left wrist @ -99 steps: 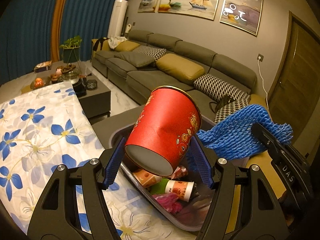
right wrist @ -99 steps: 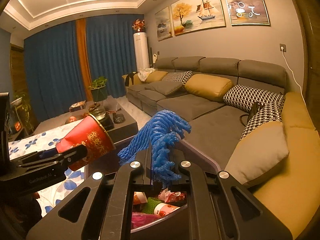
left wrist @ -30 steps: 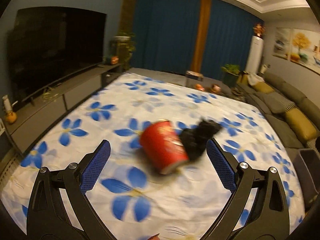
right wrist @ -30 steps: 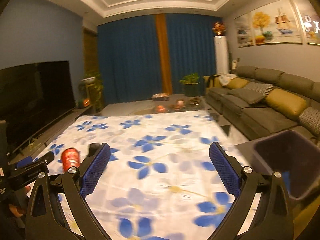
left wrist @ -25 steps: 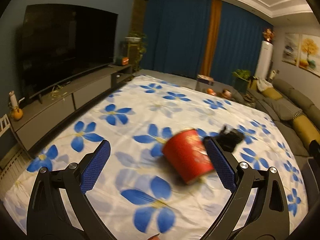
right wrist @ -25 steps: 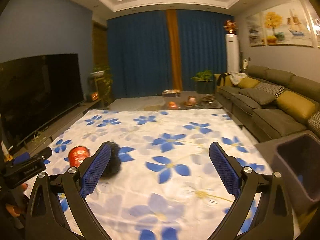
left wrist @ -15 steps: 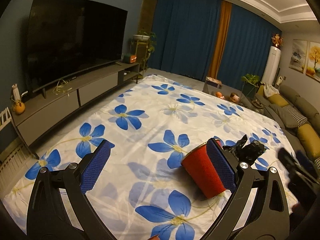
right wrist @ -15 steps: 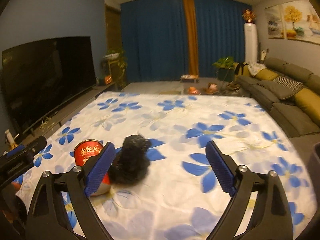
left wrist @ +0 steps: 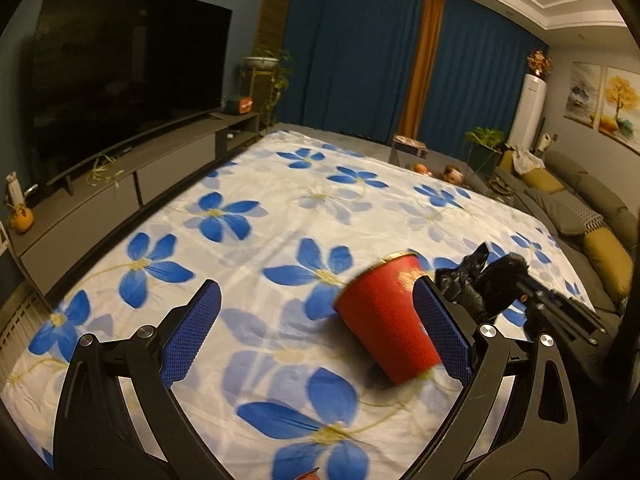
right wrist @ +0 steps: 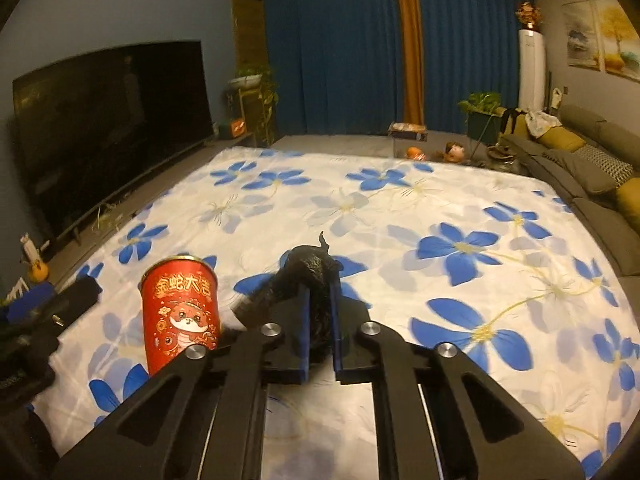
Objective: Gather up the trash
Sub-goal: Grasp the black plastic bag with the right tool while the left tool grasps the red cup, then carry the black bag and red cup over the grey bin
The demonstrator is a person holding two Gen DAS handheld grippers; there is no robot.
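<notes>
My right tool (right wrist: 320,326) has just closed on the crumpled black bag (right wrist: 310,276), which half a second ago lay free on the flowered sheet (right wrist: 460,216). My left tool (left wrist: 316,332) stays wide open, empty, its right finger beside the red cup (left wrist: 386,314), the next piece to collect.

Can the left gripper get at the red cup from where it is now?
Probably yes. The left gripper is open and empty, and the red cup stands upright on the floral sheet against its right finger, off-centre. The right gripper holding the black bag sits just beyond, apparently clear.
</notes>
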